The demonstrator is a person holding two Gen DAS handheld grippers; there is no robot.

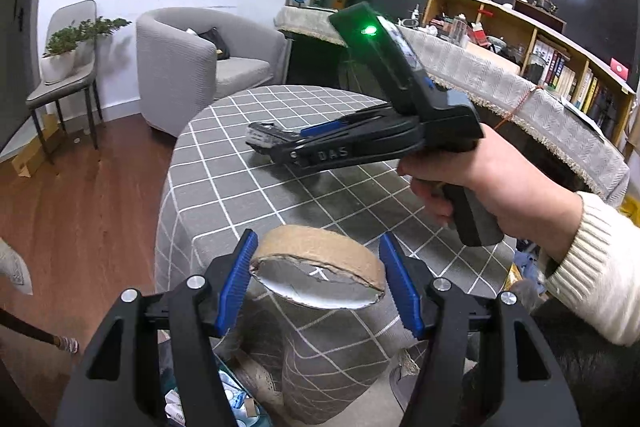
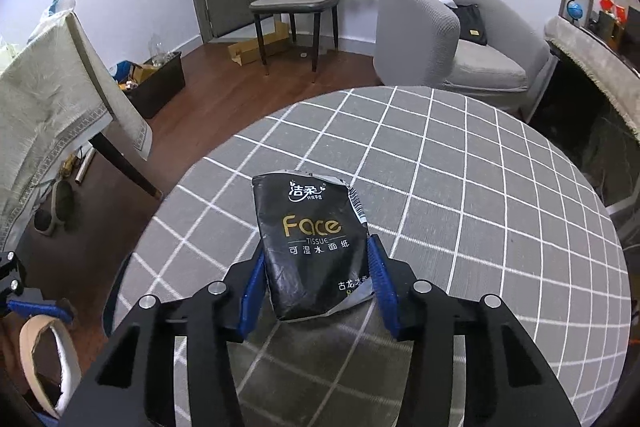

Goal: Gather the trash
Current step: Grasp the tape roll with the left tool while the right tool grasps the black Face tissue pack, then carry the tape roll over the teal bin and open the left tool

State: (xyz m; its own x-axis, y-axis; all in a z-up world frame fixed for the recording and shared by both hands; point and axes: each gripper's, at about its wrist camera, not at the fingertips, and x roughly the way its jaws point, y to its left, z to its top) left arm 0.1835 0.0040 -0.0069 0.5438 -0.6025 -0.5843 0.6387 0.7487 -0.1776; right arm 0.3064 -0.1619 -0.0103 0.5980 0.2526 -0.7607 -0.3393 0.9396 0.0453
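Note:
My left gripper (image 1: 318, 277) is shut on a torn brown cardboard ring with a silver lining (image 1: 320, 269), held just off the near edge of the round table (image 1: 224, 187). The ring also shows at the lower left of the right wrist view (image 2: 44, 359). My right gripper (image 2: 316, 283) is shut on a black "Face" tissue packet (image 2: 312, 243) and holds it over the checked tablecloth (image 2: 460, 187). In the left wrist view the right gripper (image 1: 264, 139) hovers over the table middle, with the packet (image 1: 262, 135) at its tips.
A grey armchair (image 1: 192, 67) and a chair with a potted plant (image 1: 64, 59) stand beyond the table. A long cloth-covered table (image 1: 500, 75) and bookshelf (image 1: 560, 63) are at the right. A bag of trash (image 1: 208, 399) lies below the left gripper. A black floor bin (image 2: 156, 83) is left.

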